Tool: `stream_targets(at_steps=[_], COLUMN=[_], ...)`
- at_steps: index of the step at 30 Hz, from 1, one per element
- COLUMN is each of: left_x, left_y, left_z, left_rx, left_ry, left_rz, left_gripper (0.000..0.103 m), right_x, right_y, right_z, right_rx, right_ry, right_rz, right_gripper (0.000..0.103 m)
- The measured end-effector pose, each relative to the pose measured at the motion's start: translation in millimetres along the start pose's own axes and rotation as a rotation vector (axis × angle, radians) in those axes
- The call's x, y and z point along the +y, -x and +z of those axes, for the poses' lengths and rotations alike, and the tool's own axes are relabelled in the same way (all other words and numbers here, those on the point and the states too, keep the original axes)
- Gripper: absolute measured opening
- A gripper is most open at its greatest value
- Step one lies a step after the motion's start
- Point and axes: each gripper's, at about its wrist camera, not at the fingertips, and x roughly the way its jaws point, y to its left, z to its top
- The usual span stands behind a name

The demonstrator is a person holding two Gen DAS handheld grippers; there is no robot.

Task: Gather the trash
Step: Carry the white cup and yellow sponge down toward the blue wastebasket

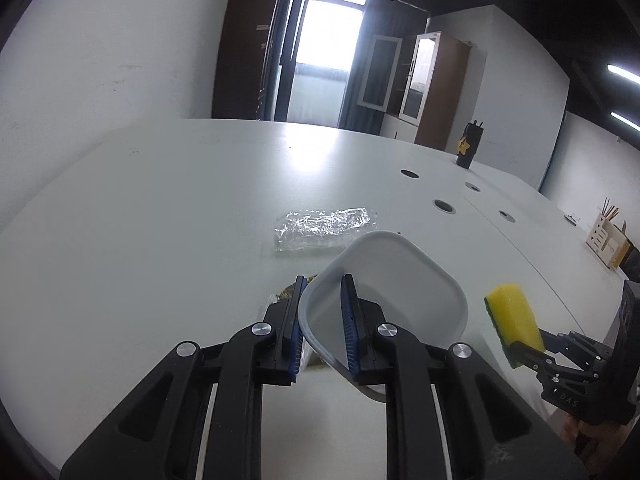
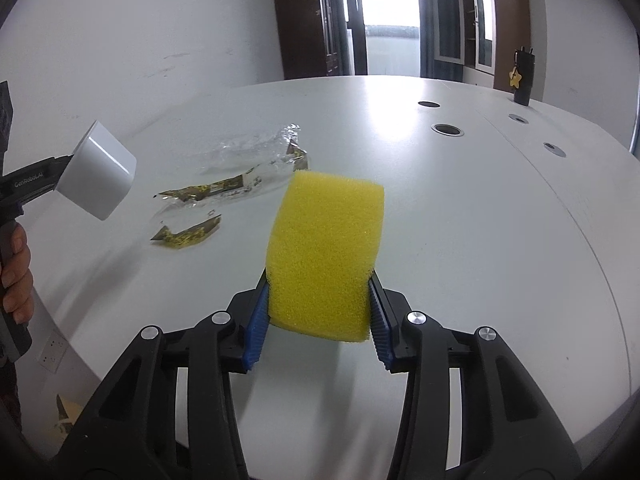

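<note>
left gripper (image 1: 323,298): jaws clamped on the near wall of a white plastic container (image 1: 396,276), one blue pad outside the rim, the other inside. the container is lifted off the table and tilted, its open mouth facing the left wrist camera. in the right wrist view it shows from outside as a white rounded box, bottom toward the lens, held out at the left edge of frame, with a person's fingers (image 2: 16,276) wrapped round the gripper's handle below it.

right gripper (image 2: 318,300): jaws pressed into the two sides of a yellow sponge (image 2: 326,248), the foam pinched in slightly at the pads. the sponge stands up out of the jaws, off the table. the left wrist view shows a dark green scouring layer on one face of it.

trash, all on the white table (image 1: 160,200): a crumpled clear plastic wrapper (image 1: 326,226) lies flat beyond the container. nearer, torn strips of gold-printed foil wrapper (image 2: 208,190) lie just beside and partly touching the clear piece; one separate torn scrap (image 2: 186,234) sits apart, closer to the table edge. none of it is in the container or touched by either gripper.

farther out: round cable holes (image 1: 444,206) in the tabletop, a black tumbler with a yellow star tag (image 1: 470,146) at the far side, a wooden desk organiser (image 1: 606,238) at the right.
</note>
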Motion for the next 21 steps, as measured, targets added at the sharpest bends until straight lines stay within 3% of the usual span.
stream_targets(at_steps=[9,21], left_x=[-13,-32], left_y=[64,85], left_z=[-48,-96], left_rx=[-0.038,-0.014], left_ry=[0.028,0.013], left_rz=[-0.054,-0.054], left_gripper=[0.016,0.016], right_x=[27,49], right_y=[45,83], right_z=[-36,-83], right_rx=[-0.026,-0.06], right_ry=[0.034,0.064], right_rz=[0.044,0.097], right_gripper=[0.041,0.041])
